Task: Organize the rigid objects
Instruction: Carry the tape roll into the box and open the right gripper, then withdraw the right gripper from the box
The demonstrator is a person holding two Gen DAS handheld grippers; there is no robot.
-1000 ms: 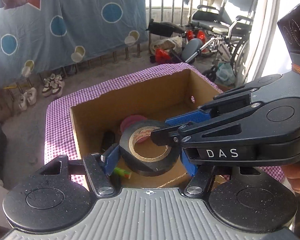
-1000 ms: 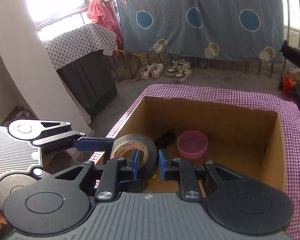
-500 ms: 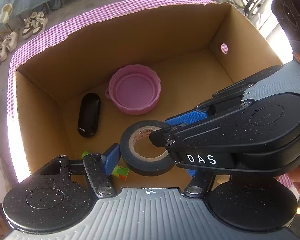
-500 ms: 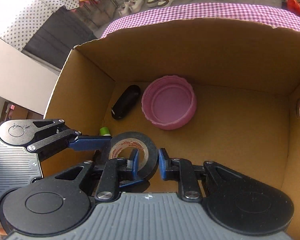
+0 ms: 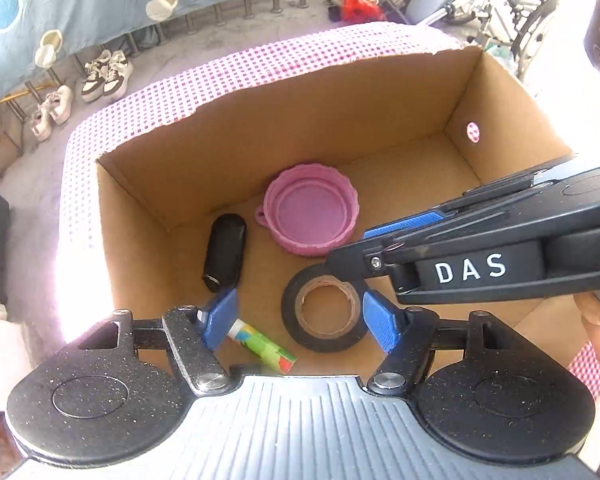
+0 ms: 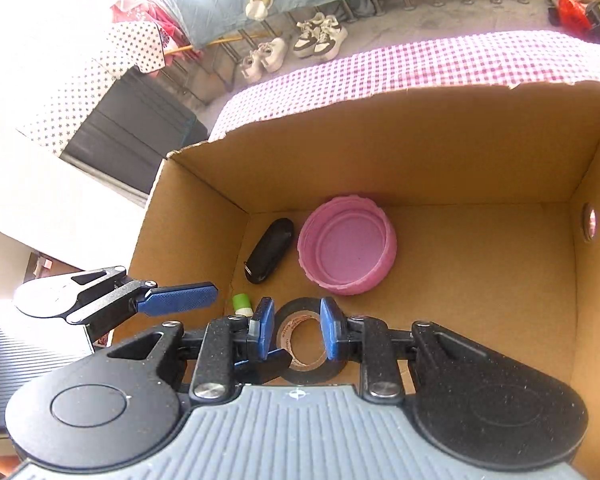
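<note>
Black tape roll [image 5: 324, 318] flat on the floor of the cardboard box [image 5: 340, 116], near the front wall, cardboard core up. Left gripper [image 5: 300, 322] spread wide above the box, blue pads [image 5: 380, 326] apart on either side of the roll's view, holding nothing. Right gripper [image 6: 296, 330] also parted, its blue fingers [image 6: 329, 330] framing the tape roll [image 6: 306, 342] without pinching it; from the left wrist view, seen reaching in from the right, tip over the roll's far edge. Pink lid [image 6: 348, 256] upside down further back, near the middle of the box. Black key fob [image 6: 270, 250] just beside the lid, toward the left wall. Green-capped tube [image 5: 262, 346] lying near the front left corner, beside the roll. Box on a tabletop under purple checked cloth [image 6: 420, 68]. Sneakers [image 6: 320, 38] on the ground beyond.
</note>
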